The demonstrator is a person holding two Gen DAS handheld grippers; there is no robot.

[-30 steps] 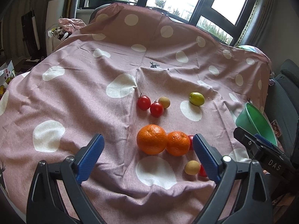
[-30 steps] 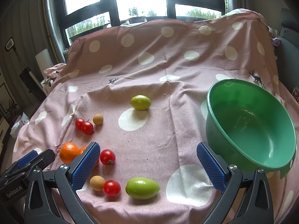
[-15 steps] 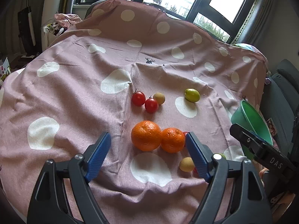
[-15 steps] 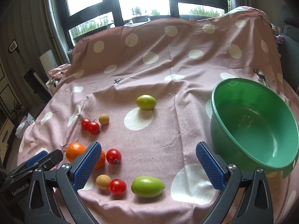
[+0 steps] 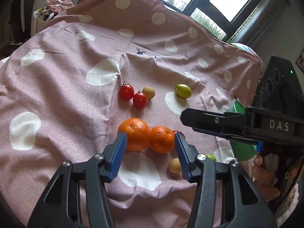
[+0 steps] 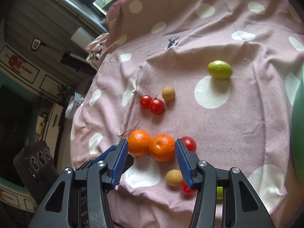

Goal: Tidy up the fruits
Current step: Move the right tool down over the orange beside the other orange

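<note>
Tongs first, left wrist view: left tongs (image 5: 150, 142) closing, much narrower than a second ago, blue pads framing the two oranges without visibly pressing either. Nothing held. Big orange (image 5: 135, 134) and smaller orange (image 5: 161, 139) touching each other on the pink spotted cloth (image 5: 62, 87). Farther back, two red tomatoes (image 5: 133, 96) with a tan fruit (image 5: 148, 92) just beside them; a green fruit (image 5: 183, 91) off to the right. Right tongs' body crossing the right side of the view where a second ago it sat low at the edge; green bowl (image 5: 242, 150) mostly hidden behind it.

Right wrist view: right tongs (image 6: 150, 152) also closing, empty, swung away from the bowl and now aimed at the same orange pair (image 6: 152, 147). Bowl reduced to a green sliver at the right edge (image 6: 298, 133). Near the right pad: a red tomato (image 6: 189, 143), a tan fruit (image 6: 173, 177), another tomato (image 6: 185, 189) partly hidden.

Reading: both tools narrowing over the oranges, probably sizing for a pick there. All fruit loose on the cloth, none seen in the bowl; sorting hardly begun. Risk: two tools converging on one spot.
</note>
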